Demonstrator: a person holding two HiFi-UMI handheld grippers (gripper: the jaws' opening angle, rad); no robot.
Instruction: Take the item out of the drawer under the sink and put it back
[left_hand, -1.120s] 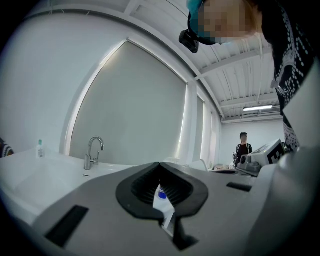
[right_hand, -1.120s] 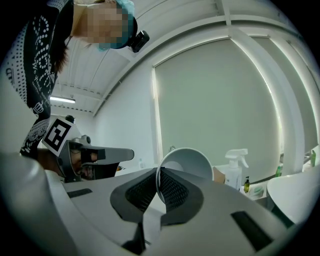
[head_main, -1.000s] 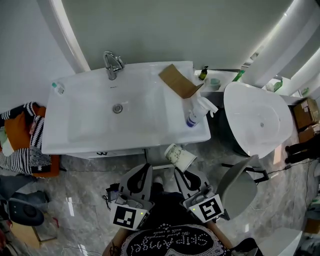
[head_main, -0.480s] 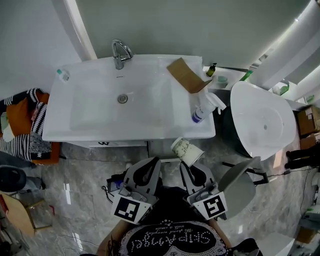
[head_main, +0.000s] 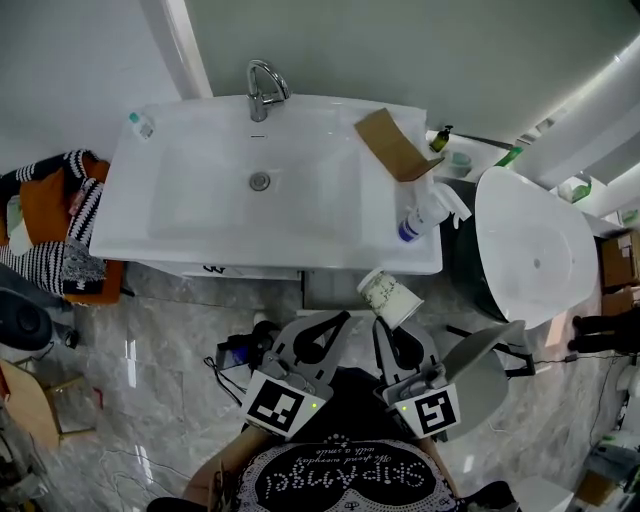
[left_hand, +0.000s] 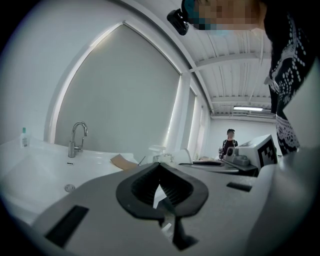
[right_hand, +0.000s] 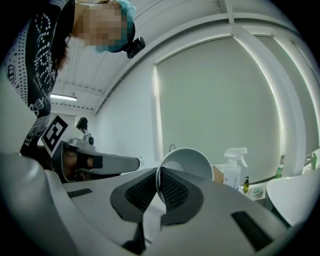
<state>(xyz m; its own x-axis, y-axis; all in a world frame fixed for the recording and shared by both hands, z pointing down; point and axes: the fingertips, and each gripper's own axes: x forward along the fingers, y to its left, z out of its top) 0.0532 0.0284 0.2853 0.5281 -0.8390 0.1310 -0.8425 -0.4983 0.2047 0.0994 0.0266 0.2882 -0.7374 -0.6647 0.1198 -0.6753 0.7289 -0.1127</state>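
The right gripper is pinching the thin wall of a patterned paper cup at its rim, one pad inside the mouth and one outside. It is holding the cup tilted in the air just in front of the front edge of the white sink, near the corner where a spray bottle is standing. The left gripper is hanging just beside it with its jaws pressed together on nothing. Since the cup is sitting outside the cabinet, the step in hand is probably the return to the drawer. To do that well, the pinch should be staying light enough not to crease the paper wall. The cup should be going in low under the overhang of the basin, turning upright as it travels, and its base should be resting on the drawer floor before the jaws are spreading. The empty left gripper is looking free to steady or push the drawer front. The drawer itself is hardly showing: from the head view only a grey strip of the cabinet is peeking out beneath the basin. I cannot tell whether the drawer is standing open, or where its handle is. Both gripper views are looking over the sink top towards the faucet and miss the cabinet altogether, and the cup's base is cut off behind the jaws in the right gripper view.
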